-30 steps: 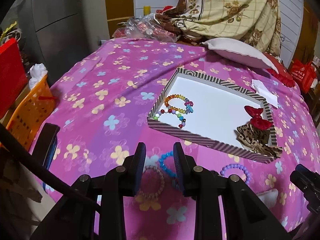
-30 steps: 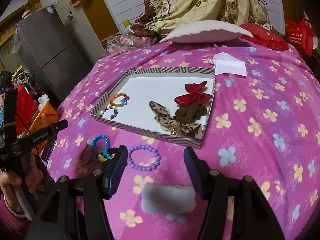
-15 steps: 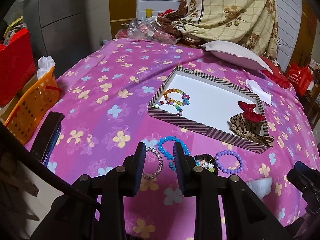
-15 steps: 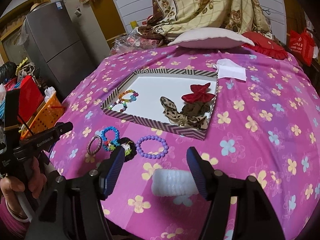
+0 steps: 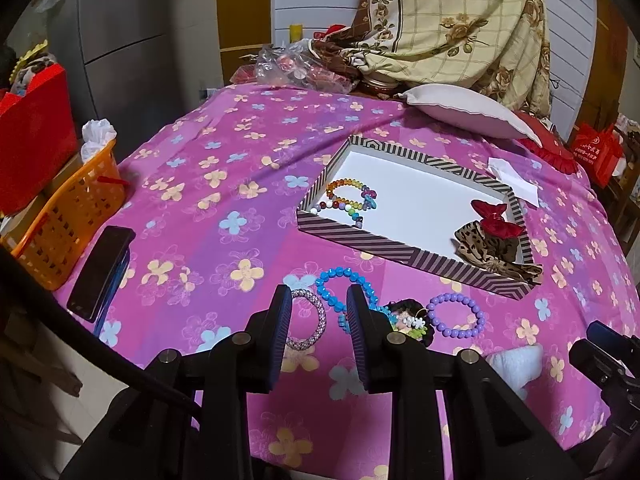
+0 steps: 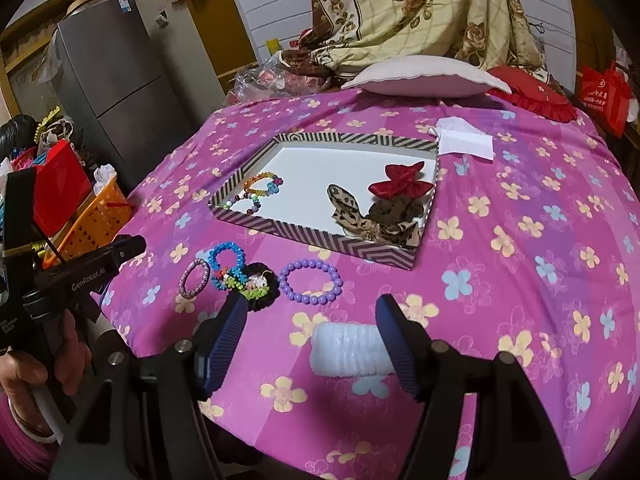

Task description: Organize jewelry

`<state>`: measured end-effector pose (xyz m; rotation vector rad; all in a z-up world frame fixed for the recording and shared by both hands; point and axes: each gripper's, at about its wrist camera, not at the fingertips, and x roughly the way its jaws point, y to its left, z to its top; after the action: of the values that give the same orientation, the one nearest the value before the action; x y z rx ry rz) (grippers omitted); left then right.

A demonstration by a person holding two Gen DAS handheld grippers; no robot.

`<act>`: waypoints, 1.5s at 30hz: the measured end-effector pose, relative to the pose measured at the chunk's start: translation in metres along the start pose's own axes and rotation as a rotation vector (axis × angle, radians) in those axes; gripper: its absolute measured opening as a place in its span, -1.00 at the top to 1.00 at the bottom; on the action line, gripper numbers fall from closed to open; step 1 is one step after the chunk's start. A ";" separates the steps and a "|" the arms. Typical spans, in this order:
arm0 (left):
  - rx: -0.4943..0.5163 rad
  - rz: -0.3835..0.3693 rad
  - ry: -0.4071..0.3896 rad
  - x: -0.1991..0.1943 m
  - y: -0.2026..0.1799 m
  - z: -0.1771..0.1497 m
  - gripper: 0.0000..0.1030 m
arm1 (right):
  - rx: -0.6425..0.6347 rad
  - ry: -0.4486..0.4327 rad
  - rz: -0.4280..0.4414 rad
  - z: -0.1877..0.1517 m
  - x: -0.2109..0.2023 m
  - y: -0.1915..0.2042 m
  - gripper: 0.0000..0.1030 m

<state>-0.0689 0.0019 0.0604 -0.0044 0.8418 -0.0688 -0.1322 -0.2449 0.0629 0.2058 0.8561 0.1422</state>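
Left wrist view: a pink cloth (image 5: 224,184) printed with yellow and blue flowers covers the counter. On it lies a striped tray (image 5: 380,242) with a white floor; bead bracelets (image 5: 348,200) lie at its left corner, and a red bow (image 5: 496,220) and a leopard-print bow (image 5: 492,252) at its right. In front of the tray, on the cloth, lie a pink-and-white bracelet (image 5: 310,320), a blue bracelet (image 5: 340,286), a black flowered hair tie (image 5: 408,318) and a purple bead bracelet (image 5: 456,316). The left tongs (image 5: 318,316) hang over the near edge, jaws apart with nothing between them. A dark phone (image 5: 102,272) rests at the left edge beside an orange basket (image 5: 68,220). Behind stand a grey fridge (image 5: 120,40), a pillow (image 5: 464,114) and a patterned quilt (image 5: 460,20).

Right wrist view: the right tongs (image 6: 310,320) stand wide apart, holding nothing, over a white fluffy hair band (image 6: 348,350) on the cloth. Beyond it lie the same loose bracelets, then the tray. A white folded paper (image 6: 464,140) lies just past the tray's far right corner. A red bag (image 6: 604,92) stands at far right.
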 end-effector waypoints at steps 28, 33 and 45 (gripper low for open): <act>-0.153 0.004 0.121 0.032 0.062 0.004 0.22 | 0.085 0.126 -0.070 -0.026 0.022 -0.054 -0.49; -0.202 0.016 0.173 0.047 0.082 -0.003 0.21 | 0.007 0.191 -0.069 -0.034 0.041 -0.039 -0.49; -0.230 -0.015 0.300 0.089 0.078 -0.015 0.19 | 0.003 0.246 -0.077 -0.034 0.078 -0.030 -0.59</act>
<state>-0.0163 0.0743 -0.0179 -0.2212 1.1460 0.0141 -0.1066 -0.2533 -0.0231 0.1592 1.1075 0.0953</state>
